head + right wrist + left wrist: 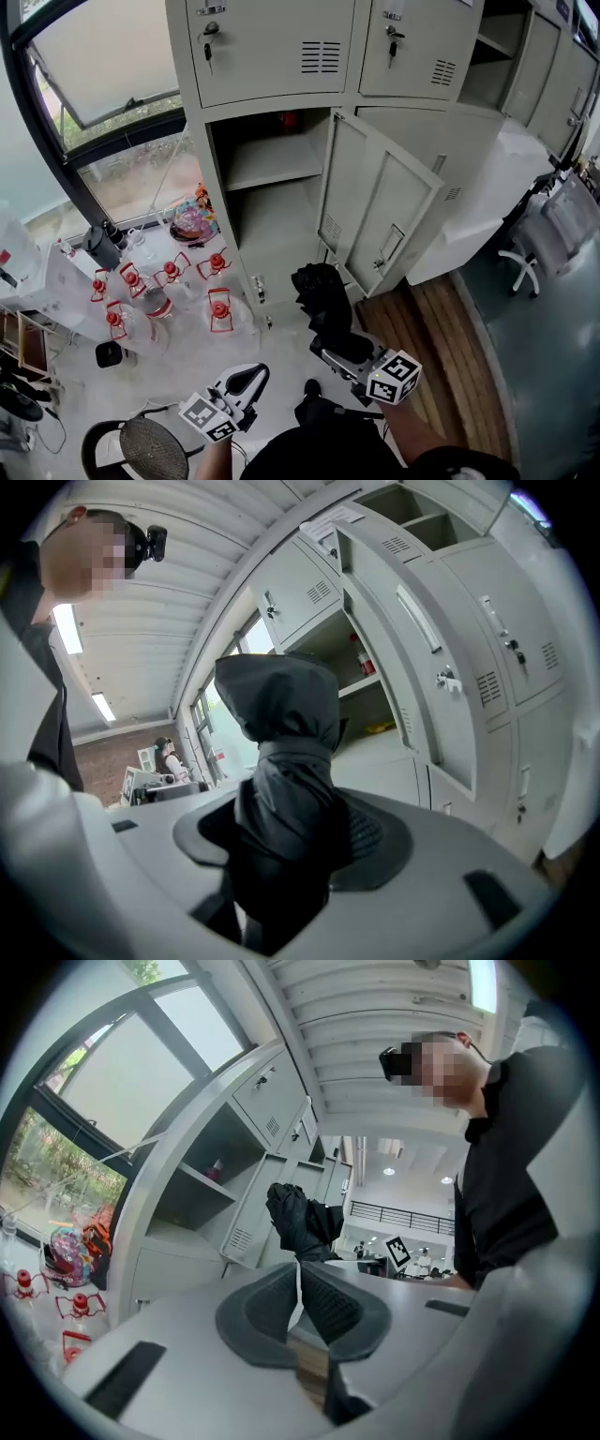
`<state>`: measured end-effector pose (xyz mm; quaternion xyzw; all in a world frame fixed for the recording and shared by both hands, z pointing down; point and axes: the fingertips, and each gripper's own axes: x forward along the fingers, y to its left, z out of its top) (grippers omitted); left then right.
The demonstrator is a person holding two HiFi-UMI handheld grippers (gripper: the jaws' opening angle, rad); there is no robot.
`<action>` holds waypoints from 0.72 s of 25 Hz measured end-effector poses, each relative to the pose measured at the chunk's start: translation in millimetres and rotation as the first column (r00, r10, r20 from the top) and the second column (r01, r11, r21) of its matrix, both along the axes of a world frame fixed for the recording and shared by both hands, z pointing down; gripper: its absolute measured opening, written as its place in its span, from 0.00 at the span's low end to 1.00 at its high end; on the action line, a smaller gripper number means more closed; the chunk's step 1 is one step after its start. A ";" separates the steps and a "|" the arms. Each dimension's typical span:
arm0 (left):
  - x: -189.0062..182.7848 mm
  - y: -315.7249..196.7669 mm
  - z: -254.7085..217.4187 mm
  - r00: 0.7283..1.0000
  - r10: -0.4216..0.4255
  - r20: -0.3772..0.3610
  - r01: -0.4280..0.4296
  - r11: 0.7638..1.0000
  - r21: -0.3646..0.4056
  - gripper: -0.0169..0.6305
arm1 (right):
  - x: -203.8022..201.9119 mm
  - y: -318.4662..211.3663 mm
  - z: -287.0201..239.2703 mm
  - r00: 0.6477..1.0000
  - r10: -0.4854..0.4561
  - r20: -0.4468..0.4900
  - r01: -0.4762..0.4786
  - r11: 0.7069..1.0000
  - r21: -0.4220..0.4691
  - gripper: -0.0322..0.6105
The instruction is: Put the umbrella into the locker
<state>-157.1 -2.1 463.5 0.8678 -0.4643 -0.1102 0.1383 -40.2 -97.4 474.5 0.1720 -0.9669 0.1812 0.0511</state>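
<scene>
My left tool (300, 1302) is nearest, at 7 o'clock in the head view, with its jaws pressed together on nothing. My right tool (292, 841), at 5 o'clock, is clamped around the folded black umbrella (322, 292). The umbrella is held outside the open locker compartment (277, 220) at 12 o'clock, beside its swung-out door (380, 211).
</scene>
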 end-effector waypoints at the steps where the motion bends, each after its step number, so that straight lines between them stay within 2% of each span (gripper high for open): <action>1: -3.0 -11.3 -6.2 1.000 -0.006 0.009 0.006 1.000 0.003 0.06 | -4.1 -11.6 -3.8 1.000 -0.002 -0.005 0.002 1.000 0.009 0.45; 6: -21.0 -57.2 -36.5 0.998 -0.044 0.049 0.042 0.998 0.037 0.06 | -27.7 -53.3 -26.0 0.999 -0.045 0.006 0.045 0.998 0.039 0.45; 9: -37.2 -80.4 -39.0 0.995 -0.077 0.062 0.075 0.997 0.031 0.06 | -42.9 -74.8 -37.1 0.998 -0.058 0.006 0.057 0.997 0.059 0.45; 13: -56.2 -113.5 -35.7 0.992 -0.092 0.085 0.092 0.996 0.006 0.06 | -57.7 -101.8 -47.3 0.999 -0.048 0.009 0.047 0.994 0.102 0.45; 18: -74.9 -143.9 -49.8 0.990 -0.086 0.108 0.081 0.996 0.047 0.06 | -82.9 -133.0 -63.4 1.000 -0.022 0.017 0.019 0.989 0.145 0.45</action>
